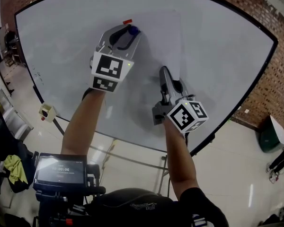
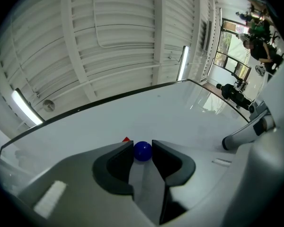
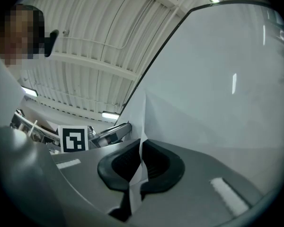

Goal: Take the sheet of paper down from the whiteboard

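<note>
While the sheet of paper [image 1: 156, 46] hangs flat on the whiteboard [image 1: 217, 56], both grippers are up at it. Left gripper [image 1: 127, 32] is at the sheet's top edge, jaws partly closed round a blue magnet [image 1: 133, 30]; in the left gripper view the blue magnet [image 2: 142, 151] sits right between the jaw tips and looks to touch both. A red magnet [image 1: 127, 21] is just above it on the board, and shows just left of the blue one [image 2: 126, 139] in the left gripper view.

Right gripper [image 1: 164, 71] is lower, at the sheet's right edge, tilted up toward the board. In the right gripper view the right gripper [image 3: 141, 148] has its jaws together, clamped on the paper's edge [image 3: 139, 122], which stands up between the pads and lifts slightly off the whiteboard [image 3: 227, 89]. Sheet otherwise lies against the board, top held by the magnets. A brick wall [image 1: 270, 79] is behind the board on the right.
</note>
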The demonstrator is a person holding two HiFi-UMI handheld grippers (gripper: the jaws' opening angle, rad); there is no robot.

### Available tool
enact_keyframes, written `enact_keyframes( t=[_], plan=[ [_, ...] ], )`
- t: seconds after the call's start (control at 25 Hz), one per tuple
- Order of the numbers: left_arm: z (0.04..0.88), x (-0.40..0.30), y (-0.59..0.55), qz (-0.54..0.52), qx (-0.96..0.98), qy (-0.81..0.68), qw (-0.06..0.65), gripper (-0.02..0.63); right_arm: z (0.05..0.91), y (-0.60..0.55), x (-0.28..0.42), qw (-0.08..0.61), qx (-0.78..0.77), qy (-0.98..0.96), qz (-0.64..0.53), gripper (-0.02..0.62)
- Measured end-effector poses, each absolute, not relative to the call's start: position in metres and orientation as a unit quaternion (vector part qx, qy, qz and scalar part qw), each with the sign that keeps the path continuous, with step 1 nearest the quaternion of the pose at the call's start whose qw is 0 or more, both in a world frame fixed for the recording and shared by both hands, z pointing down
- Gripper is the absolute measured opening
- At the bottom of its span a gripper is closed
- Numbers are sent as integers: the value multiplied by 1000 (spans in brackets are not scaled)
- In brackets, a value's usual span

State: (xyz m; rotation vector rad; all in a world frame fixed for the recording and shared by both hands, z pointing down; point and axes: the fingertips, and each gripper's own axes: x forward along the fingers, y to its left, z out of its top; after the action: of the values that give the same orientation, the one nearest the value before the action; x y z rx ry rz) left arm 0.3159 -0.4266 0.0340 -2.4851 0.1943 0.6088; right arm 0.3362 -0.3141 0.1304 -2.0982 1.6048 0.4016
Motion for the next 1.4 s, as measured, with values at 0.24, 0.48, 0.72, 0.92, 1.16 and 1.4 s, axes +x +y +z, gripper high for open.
enact_keyframes(
  t=[0.24,0.48,0.72,0.92,1.16,1.4],
  plan=[
    [34,318,-427,229,-936,60,259,123,126,-307,327,233,-756,591,158,12],
    [36,315,-435,241,-946,50,211,122,128,-299,323,230,-758,587,167,12],
    [56,295,-429,236,-951,55,194,123,141,-285,308,226,-762,587,155,12],
    [87,288,-459,220,-959,72,161,123,163,-302,309,232,-756,598,131,12],
    [125,242,-433,191,-962,135,140,123,182,-276,284,240,-722,641,102,12],
    [178,203,-400,165,-957,215,104,123,211,-244,269,221,-690,686,64,12]
  ],
)
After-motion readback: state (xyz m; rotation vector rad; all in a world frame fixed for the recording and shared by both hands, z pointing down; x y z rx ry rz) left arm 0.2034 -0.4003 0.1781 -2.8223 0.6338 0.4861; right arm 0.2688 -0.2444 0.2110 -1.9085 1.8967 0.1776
